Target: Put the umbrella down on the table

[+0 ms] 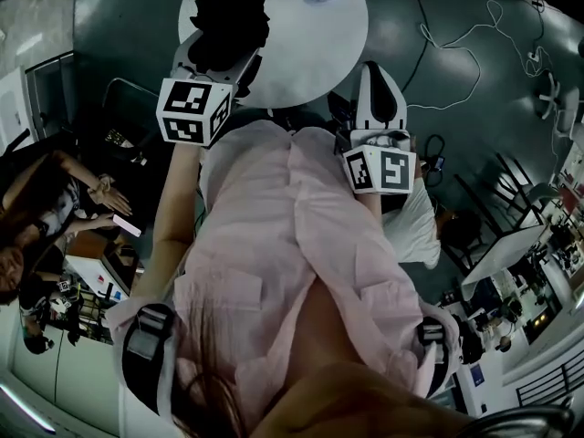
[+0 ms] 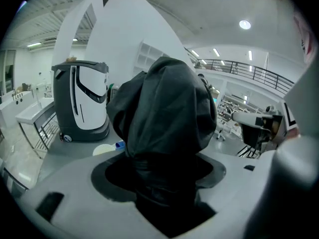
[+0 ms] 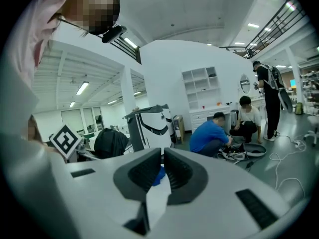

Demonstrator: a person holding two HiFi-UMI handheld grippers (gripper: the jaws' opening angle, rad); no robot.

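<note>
The left gripper (image 2: 160,169) clamps the folded umbrella (image 1: 230,26) over the table's (image 1: 319,57) 9 o'clock side, probably to lower it there, while the right gripper (image 3: 163,169) (jaws together, empty) hangs clear at the 4 o'clock rim.

- Large open lab hall: high white ceiling with strip lights (image 3: 82,88), and a mezzanine railing (image 2: 249,72) overhead.
- A grey-and-white machine (image 2: 82,101) stands in the room.
- Two people (image 3: 212,136) crouch over gear on the floor.
- Loose cables (image 1: 456,39) trail over the dark floor beside a round white counter (image 1: 310,53).
- A white shelf unit (image 3: 202,87) stands against the far wall.
</note>
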